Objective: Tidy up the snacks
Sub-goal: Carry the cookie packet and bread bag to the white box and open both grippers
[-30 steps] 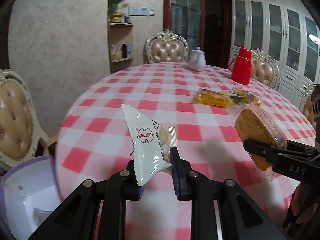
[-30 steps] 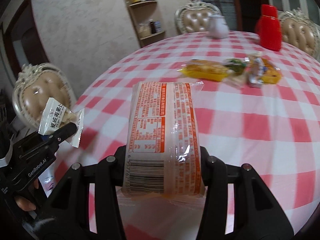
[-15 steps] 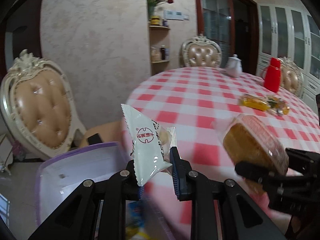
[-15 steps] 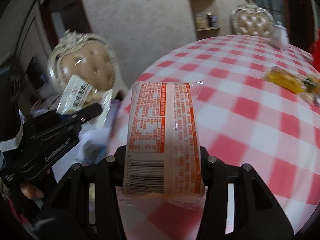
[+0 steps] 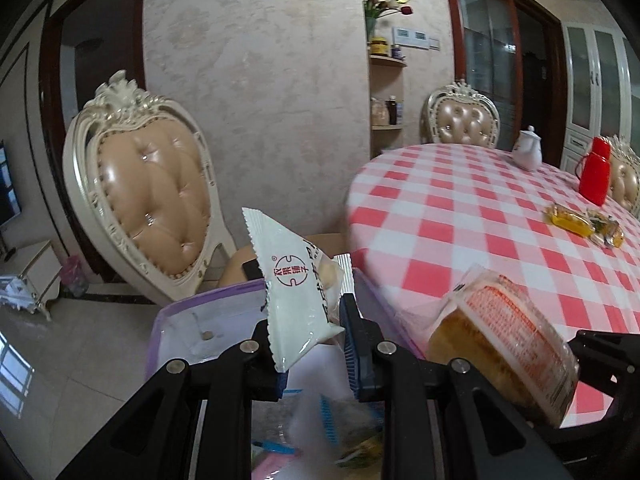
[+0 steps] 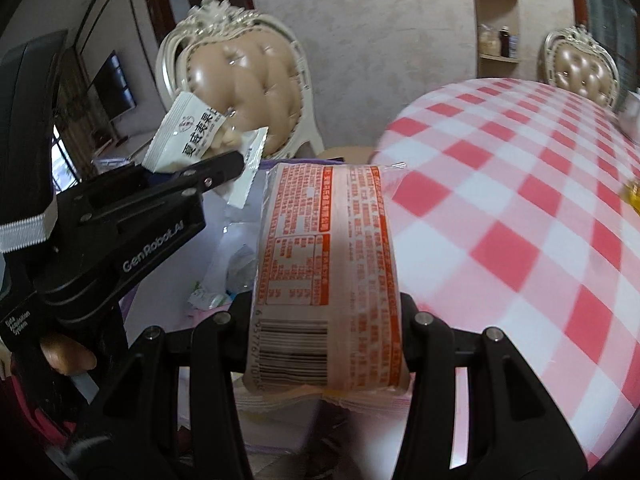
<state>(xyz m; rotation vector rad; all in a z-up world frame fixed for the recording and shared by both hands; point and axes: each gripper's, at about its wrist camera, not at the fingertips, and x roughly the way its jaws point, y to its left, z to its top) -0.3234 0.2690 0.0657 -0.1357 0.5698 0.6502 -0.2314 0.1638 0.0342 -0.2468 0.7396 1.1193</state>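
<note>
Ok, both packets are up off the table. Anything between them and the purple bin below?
Nothing visible. The white snack packet and the cake packet hang over the open purple bin, which has no lid on. It already holds loose wrappers.

bin (image 5: 172, 320) contents blurred, perhaps wrappers, table (image 6: 520, 240) edge cropped

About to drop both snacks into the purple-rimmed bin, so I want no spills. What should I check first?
1. Left gripper clamped on the white packet: ok.
2. Right gripper clamped on the orange-printed cake pack: ok.
3. White packet above the purple-rimmed bin: ok.
4. Cake pack clear of the table edge: cannot tell.
5. Room left in the bin: cannot tell; wrappers already lie inside.
6. Snacks remaining on the table: ok, for later.
</note>
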